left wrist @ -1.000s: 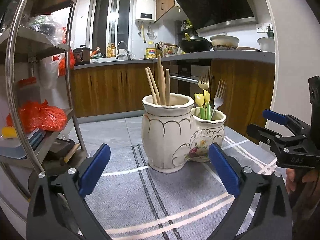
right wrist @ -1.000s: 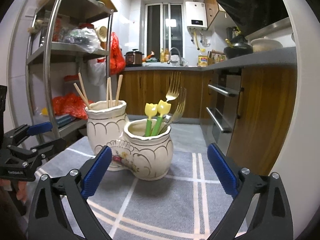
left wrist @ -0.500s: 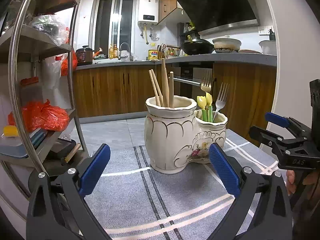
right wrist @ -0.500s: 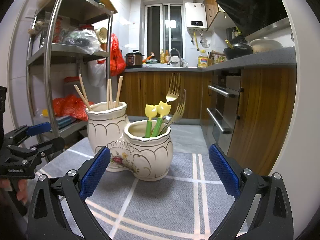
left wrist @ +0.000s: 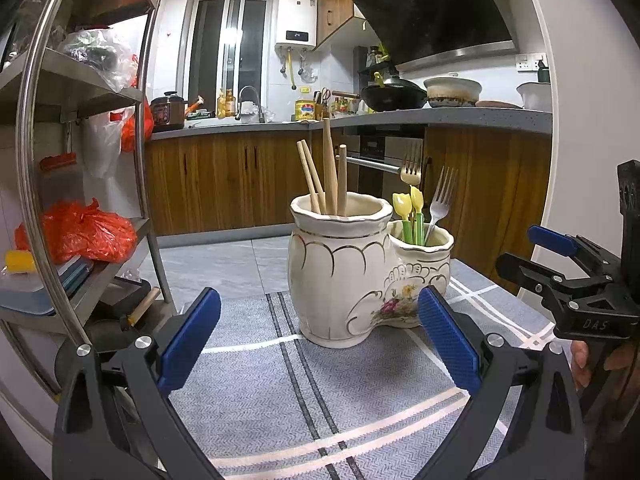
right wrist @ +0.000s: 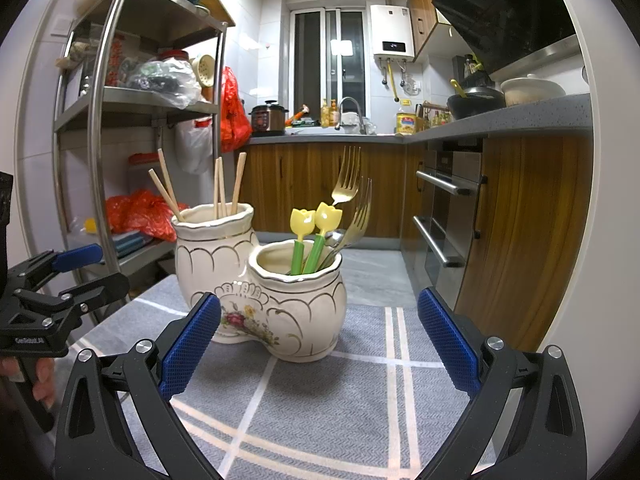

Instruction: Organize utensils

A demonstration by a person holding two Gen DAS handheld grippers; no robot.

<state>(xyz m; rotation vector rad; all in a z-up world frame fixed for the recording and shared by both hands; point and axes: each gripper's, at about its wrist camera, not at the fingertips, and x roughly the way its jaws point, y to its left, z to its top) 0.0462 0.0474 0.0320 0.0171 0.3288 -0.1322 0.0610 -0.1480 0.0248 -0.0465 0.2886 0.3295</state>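
A white double ceramic holder (left wrist: 360,280) stands on a grey striped cloth (left wrist: 304,392); it also shows in the right wrist view (right wrist: 264,292). Its taller pot holds wooden chopsticks (left wrist: 328,172) (right wrist: 224,188). Its lower pot holds forks (left wrist: 438,196) (right wrist: 352,196) and yellow tulip-topped green utensils (left wrist: 410,212) (right wrist: 314,236). My left gripper (left wrist: 320,340) is open and empty in front of the holder. My right gripper (right wrist: 318,344) is open and empty, also facing the holder. Each gripper shows at the edge of the other's view (left wrist: 560,268) (right wrist: 72,276).
A metal shelf rack (left wrist: 80,160) with bags stands at the left, close to the cloth's edge. Wooden cabinets (right wrist: 520,220) and an oven (right wrist: 448,208) line the right. A counter with sink and pots (left wrist: 400,96) runs along the back.
The left wrist view has shifted slightly, so the holder sits a little further right and lower. Both grippers remain open and empty.
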